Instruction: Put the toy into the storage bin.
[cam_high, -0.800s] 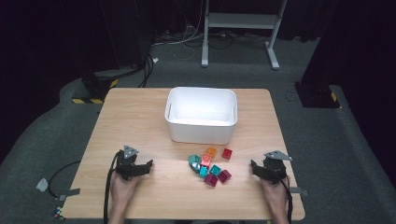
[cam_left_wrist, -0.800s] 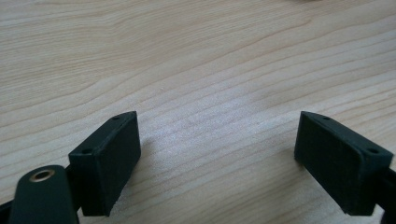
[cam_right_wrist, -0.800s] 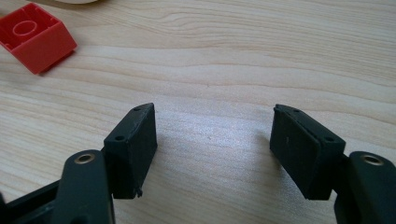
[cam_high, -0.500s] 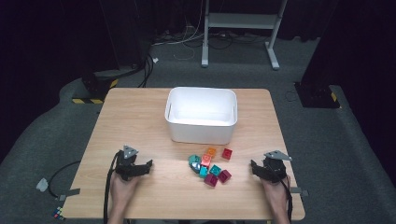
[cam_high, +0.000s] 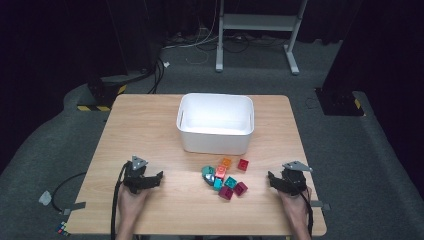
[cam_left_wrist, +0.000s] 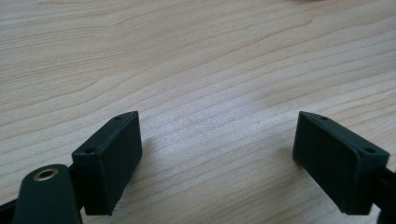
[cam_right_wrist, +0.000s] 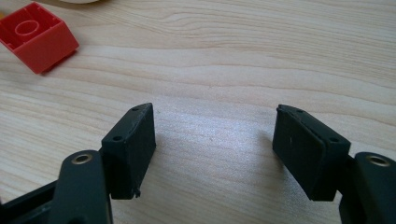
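While both hands rest low on the wooden surface (cam_high: 150, 130), the left gripper (cam_high: 150, 180) and right gripper (cam_high: 278, 181) stand released, jaws spread over bare wood. Between them, well apart from each, lies the cluster of coloured blocks (cam_high: 225, 177), near the white bin (cam_high: 216, 142).

A loose cluster of small toy bricks (cam_high: 223, 176) — teal, orange, red, magenta — lies flat on the table just before the white bin (cam_high: 215, 123).

Your right gripper view crops the red brick (cam_right_wrist: 37, 36) at its left edge (the white bin (cam_right_wrist: 79, 1) shows a sliver).
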